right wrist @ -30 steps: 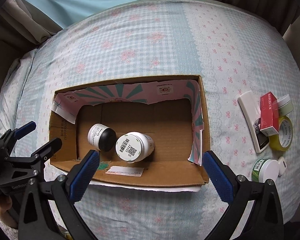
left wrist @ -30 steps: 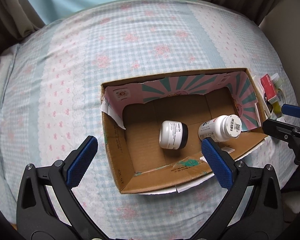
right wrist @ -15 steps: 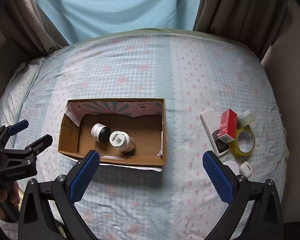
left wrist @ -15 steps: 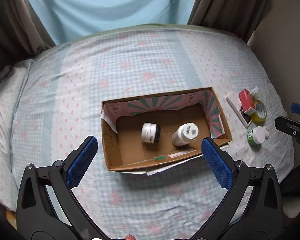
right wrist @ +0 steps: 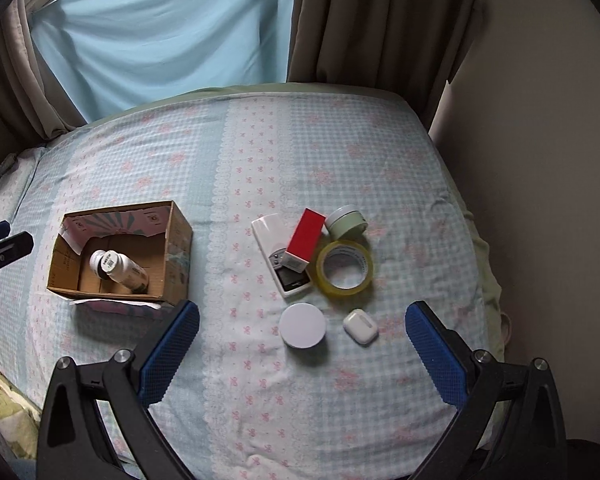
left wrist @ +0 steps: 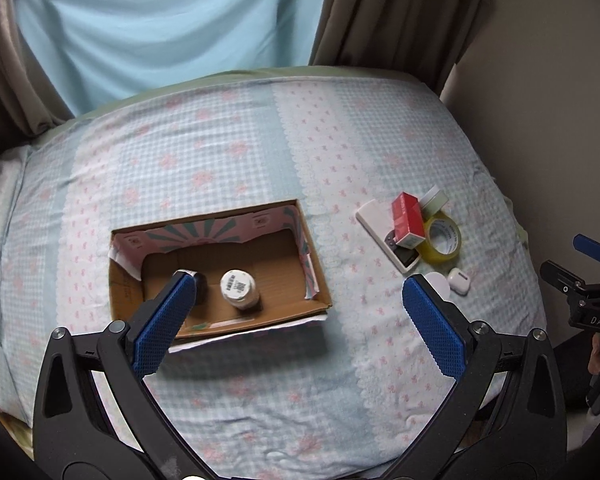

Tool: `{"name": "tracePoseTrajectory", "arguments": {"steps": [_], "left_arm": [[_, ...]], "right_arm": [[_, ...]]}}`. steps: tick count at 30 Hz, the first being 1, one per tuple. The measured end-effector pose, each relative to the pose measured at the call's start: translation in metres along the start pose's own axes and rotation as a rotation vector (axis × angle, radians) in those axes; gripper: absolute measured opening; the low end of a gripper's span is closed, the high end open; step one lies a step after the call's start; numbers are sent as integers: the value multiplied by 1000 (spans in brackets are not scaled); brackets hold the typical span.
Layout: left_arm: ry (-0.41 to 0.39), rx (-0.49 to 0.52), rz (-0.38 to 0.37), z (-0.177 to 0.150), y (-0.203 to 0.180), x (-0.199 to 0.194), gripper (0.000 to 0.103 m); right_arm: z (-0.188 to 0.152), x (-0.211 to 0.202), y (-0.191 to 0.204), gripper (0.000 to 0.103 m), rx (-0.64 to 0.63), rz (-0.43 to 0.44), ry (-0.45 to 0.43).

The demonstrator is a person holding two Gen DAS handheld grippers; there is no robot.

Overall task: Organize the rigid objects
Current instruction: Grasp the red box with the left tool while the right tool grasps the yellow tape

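An open cardboard box (left wrist: 316,276) (right wrist: 178,248) lies on the bed with a white bottle (left wrist: 239,289) (right wrist: 120,270) and a small dark-lidded jar (left wrist: 199,283) inside. To its right lie a red box (right wrist: 305,245) on a white scale (right wrist: 278,254), a tape roll (right wrist: 345,267), a green tin (right wrist: 346,221), a white round lid (right wrist: 302,325) and an earbud case (right wrist: 360,326). My left gripper (left wrist: 296,324) is open and empty, high above the bed. My right gripper (right wrist: 300,354) is open and empty, above the loose items.
The bed has a blue and pink checked cover (right wrist: 260,152). Curtains (right wrist: 380,20) and a blue sheet (right wrist: 160,28) hang behind it. A wall (right wrist: 540,160) stands at the right.
Both grippers have pulled back and up from the box and shifted right. The box now looks small and the loose items are in fuller view.
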State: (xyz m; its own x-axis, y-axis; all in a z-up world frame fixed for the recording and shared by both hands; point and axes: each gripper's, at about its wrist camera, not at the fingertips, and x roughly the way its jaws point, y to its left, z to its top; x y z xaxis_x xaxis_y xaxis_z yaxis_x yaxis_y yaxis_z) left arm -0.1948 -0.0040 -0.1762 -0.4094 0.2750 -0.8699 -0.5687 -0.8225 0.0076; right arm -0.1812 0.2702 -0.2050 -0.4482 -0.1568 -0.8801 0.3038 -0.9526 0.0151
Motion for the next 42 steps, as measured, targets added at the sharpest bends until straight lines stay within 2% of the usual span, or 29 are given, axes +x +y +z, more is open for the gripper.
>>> {"name": "tracePoseTrajectory", "arguments": {"steps": [10, 18, 25, 30, 33, 37, 42], "left_arm": [[82, 116, -27, 50, -98, 59, 103], [209, 204, -37, 83, -149, 143, 103], [361, 263, -53, 91, -177, 242, 103], [453, 304, -25, 90, -192, 306, 103], [503, 319, -2, 89, -198, 339, 103], [554, 336, 30, 88, -205, 372, 100], [607, 342, 55, 84, -209, 395, 98]], "right_arm": [[-6, 34, -56, 103, -2, 40, 17], [-5, 90, -79, 103, 34, 97, 61], [-18, 163, -84, 103, 76, 128, 69], [-28, 209, -77, 103, 56, 65, 48], [-31, 232, -73, 103, 64, 68, 67], [-32, 254, -67, 103, 66, 77, 90], [-32, 276, -61, 103, 52, 72, 104]]}}
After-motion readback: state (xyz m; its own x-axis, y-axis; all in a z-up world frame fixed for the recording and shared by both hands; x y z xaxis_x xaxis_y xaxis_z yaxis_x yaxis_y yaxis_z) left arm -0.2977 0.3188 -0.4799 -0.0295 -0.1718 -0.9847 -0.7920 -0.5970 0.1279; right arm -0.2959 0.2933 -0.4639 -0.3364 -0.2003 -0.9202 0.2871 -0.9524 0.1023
